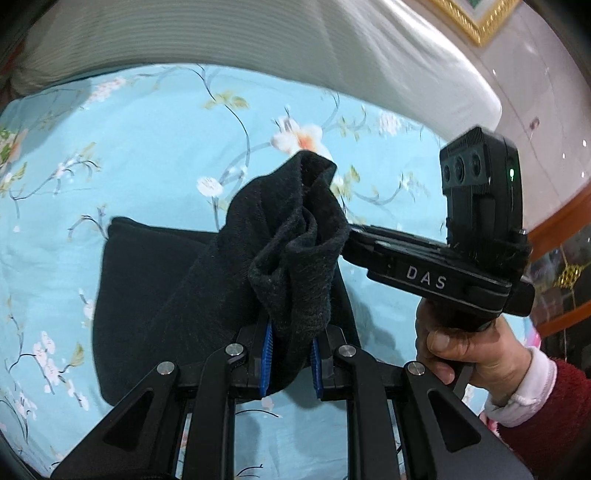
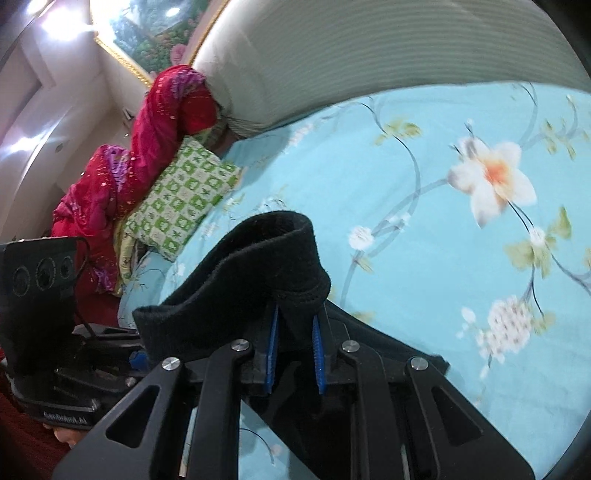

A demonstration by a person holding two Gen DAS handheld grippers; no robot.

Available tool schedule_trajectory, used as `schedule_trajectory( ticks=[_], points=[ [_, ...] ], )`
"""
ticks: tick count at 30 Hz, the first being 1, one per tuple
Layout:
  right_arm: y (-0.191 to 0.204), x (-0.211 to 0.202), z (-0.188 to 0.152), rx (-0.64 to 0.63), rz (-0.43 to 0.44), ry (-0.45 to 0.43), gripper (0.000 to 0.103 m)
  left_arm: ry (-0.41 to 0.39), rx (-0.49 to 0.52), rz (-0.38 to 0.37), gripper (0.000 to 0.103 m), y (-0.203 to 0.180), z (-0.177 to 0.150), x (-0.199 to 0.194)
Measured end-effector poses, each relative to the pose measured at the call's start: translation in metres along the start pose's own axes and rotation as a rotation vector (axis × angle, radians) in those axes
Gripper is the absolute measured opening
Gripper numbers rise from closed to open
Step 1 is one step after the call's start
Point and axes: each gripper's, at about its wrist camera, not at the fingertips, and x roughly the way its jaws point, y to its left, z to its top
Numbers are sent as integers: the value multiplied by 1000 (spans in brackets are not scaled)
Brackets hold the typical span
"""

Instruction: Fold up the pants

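Observation:
The black fleece pants (image 1: 155, 295) lie partly on the light blue floral bedsheet (image 1: 147, 147), with one end lifted. My left gripper (image 1: 291, 354) is shut on a bunched fold of the pants, which rises above the blue pads (image 1: 266, 354). The right gripper's body (image 1: 443, 273) shows at the right of the left wrist view, held by a hand; its fingers are hidden behind the raised cloth. In the right wrist view my right gripper (image 2: 293, 354) is shut on the pants' thick hem (image 2: 258, 266), held above the sheet (image 2: 424, 258).
A white ribbed headboard or cushion (image 1: 221, 33) runs along the far edge of the bed. A green-and-white patterned pillow (image 2: 181, 199) and a red quilt (image 2: 147, 147) lie at the left in the right wrist view. The left gripper's body (image 2: 40, 295) is close by.

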Motion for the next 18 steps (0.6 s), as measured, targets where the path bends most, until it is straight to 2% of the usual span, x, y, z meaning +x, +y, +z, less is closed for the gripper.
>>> schedule_trajectory(
  ticks=[7, 10, 16, 18],
  points=[
    [-27, 4, -12, 65, -14, 19, 18, 53, 58, 36, 17, -16, -4, 32],
    [-33, 2, -17, 86, -27, 24, 18, 64, 75, 40, 20, -20, -4, 39],
    [-42, -7, -24, 159, -106, 35, 21, 82, 106, 20, 40, -28, -6, 47],
    [-44, -13, -26, 182, -137, 26, 25, 86, 107, -2, 51, -29, -7, 47]
  ],
)
